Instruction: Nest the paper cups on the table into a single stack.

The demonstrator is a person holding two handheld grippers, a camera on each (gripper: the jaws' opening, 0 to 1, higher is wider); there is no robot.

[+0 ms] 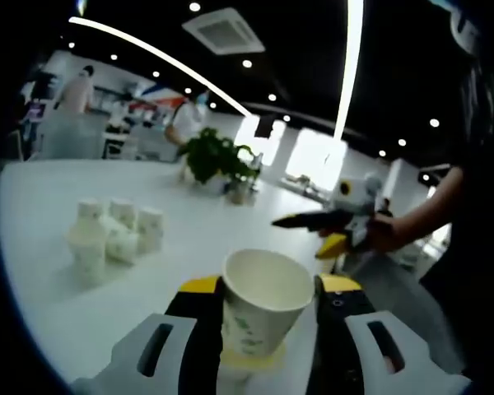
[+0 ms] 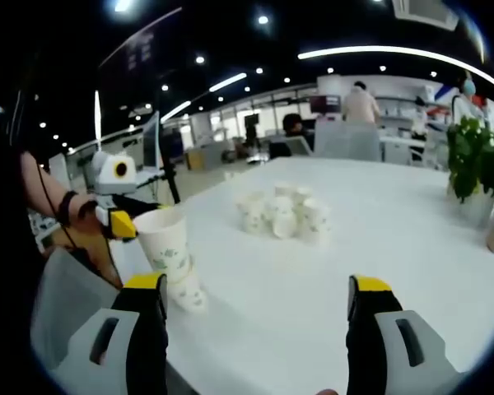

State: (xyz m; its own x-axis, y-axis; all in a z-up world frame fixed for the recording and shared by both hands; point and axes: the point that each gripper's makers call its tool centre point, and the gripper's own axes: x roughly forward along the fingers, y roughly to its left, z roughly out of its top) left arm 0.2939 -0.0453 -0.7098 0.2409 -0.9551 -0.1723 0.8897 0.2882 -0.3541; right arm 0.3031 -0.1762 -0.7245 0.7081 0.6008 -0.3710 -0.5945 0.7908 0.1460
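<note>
White paper cup (image 1: 263, 309) with green leaf print, upright and mouth open, clamped between your left gripper (image 1: 267, 300) jaws above the white surface (image 1: 49, 206). Loose cups (image 2: 281, 212) cluster farther off. Your right gripper (image 2: 259, 300) jaws spread wide, holding nothing.

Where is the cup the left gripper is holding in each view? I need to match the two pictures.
Left gripper view: the held paper cup sits bottom centre, upright between that gripper's own jaws.
Right gripper view: the same cup is at left of centre, above the near left jaw, gripped by the left gripper coming in from the left.
Shared landmark: the cluster of loose cups on the white table.
</note>
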